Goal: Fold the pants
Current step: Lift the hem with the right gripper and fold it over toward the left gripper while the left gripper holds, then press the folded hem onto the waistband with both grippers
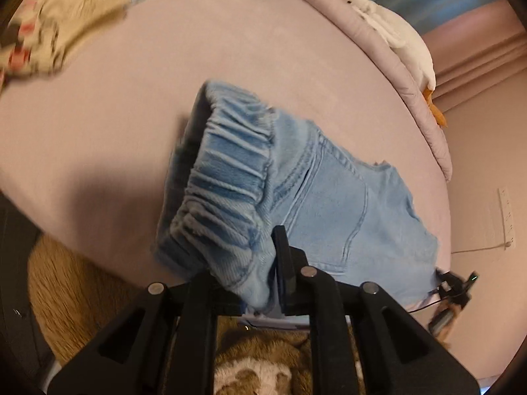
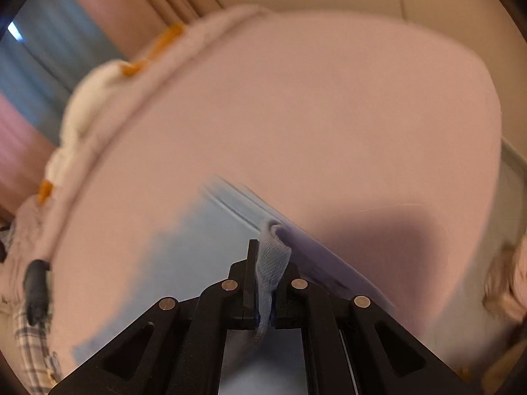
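Pale pink bed sheet point(image 1: 263, 49), smooth, fills both views; a white plush goose with orange feet point(image 1: 392, 26) lies along its far edge. Your left gripper point(image 1: 250, 283) angles down, fingers clamped on the gathered elastic waistband of the light blue denim pants point(image 1: 346, 197), ribbed and bunched, lifted above the sheet. Your right gripper point(image 2: 265, 283) pinches a fold of the same denim point(image 2: 273, 256); the cloth beyond it is motion-blurred. Floral cream fabric point(image 1: 49, 33) sits across the sheet from the goose.

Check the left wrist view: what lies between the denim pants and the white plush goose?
Only bare pink bedsheet between the pants and goose.
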